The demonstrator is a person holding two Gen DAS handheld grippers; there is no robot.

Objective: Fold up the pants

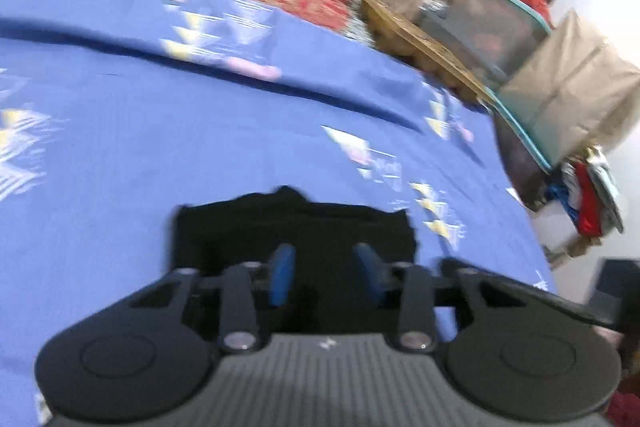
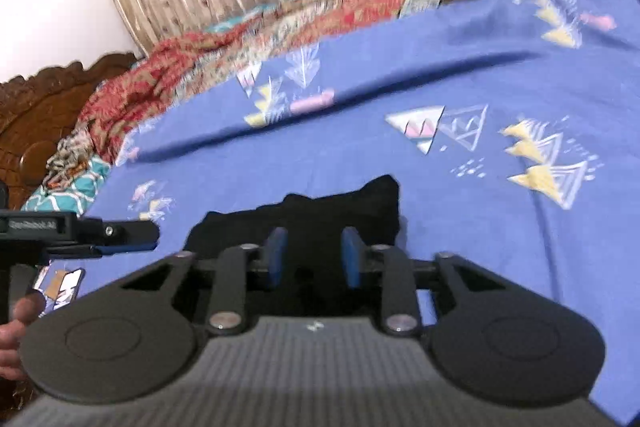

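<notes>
Watching for: loose fold springing open on the pants, a small black bundle with an uneven far edge, one corner poking up.
Cause, likely: soft bedsheet underneath, no firm surface to press a crease against; any brush from a finger enough to drag the top layer.
Second risk: snagging the blue sheet along with the black cloth on a low re-grip, rucking up both.
Third risk: collision between the two tools, working close together at the same bundle.
Blur: heavy in both views, so fine edges of the fold hard to judge.
Pants, place: lying on the sheet just beyond both sets of fingers, near the front edge of the bed, well apart from the red patterned blanket at the far side.
Left gripper: pitched down toward the bundle; blue pads set with a narrow gap, no cloth seen pinched; from the right wrist view, fingertips over bare sheet just beside the pants.
Right gripper: pitched down likewise, aimed at the middle of the bundle; narrow gap between pads, nothing visibly clamped.
Hand: wrapped on the left tool's grip, low at frame edge.
</notes>
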